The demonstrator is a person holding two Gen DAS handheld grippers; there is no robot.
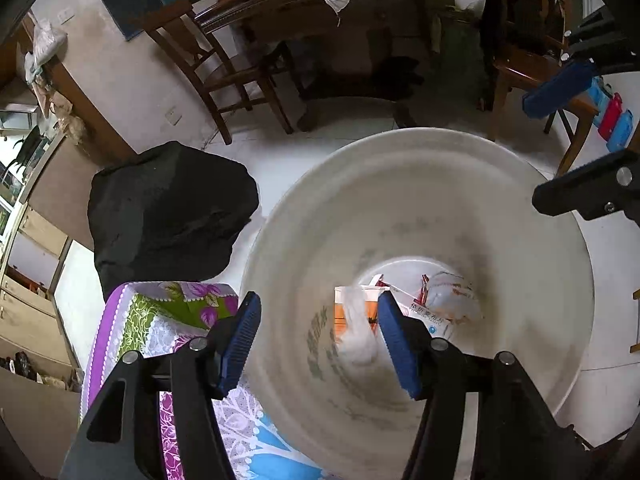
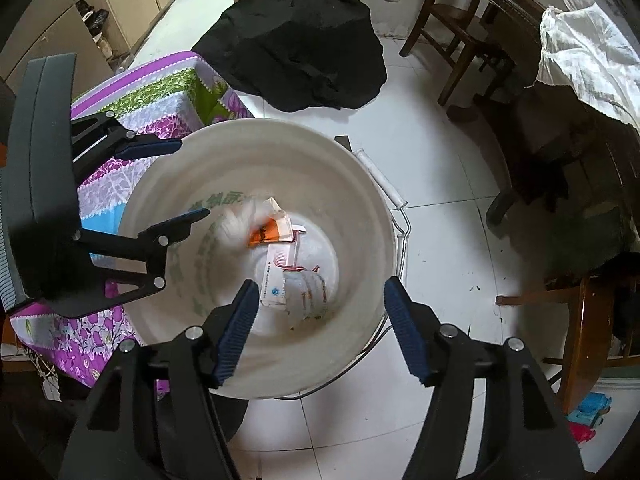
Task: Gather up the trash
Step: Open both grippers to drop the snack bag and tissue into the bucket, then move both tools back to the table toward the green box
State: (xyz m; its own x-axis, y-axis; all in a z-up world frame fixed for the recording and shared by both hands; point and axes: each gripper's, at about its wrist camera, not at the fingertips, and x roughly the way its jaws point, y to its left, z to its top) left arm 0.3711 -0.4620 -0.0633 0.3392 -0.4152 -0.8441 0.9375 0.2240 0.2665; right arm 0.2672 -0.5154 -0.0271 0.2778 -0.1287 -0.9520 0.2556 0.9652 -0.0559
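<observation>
A big white bucket (image 1: pixel 500 240) stands on the tiled floor, and both grippers hang over its mouth pointing down. My left gripper (image 1: pixel 318 300) is open with nothing pressed between its blue pads. A blurred white crumpled wad (image 1: pixel 360 332) shows just below them inside the bucket, beside an orange wrapper. Printed wrappers and clear plastic (image 1: pixel 444 304) lie on the bucket's bottom. My right gripper (image 2: pixel 323 284) is open and empty above the bucket (image 2: pixel 280 360). In the right wrist view the left gripper (image 2: pixel 194 178) reaches in from the left, with the blurred wad (image 2: pixel 236 224) under it. The right gripper (image 1: pixel 530 152) shows at the right edge of the left wrist view.
A black heap of cloth or bag (image 2: pixel 296 36) lies on the floor behind the bucket. A flowered purple cloth (image 2: pixel 120 184) covers something right beside the bucket. Wooden chairs (image 1: pixel 224 76) and a table with a white cloth (image 2: pixel 580 52) stand beyond. Coloured toys (image 2: pixel 588 412) lie at the lower right.
</observation>
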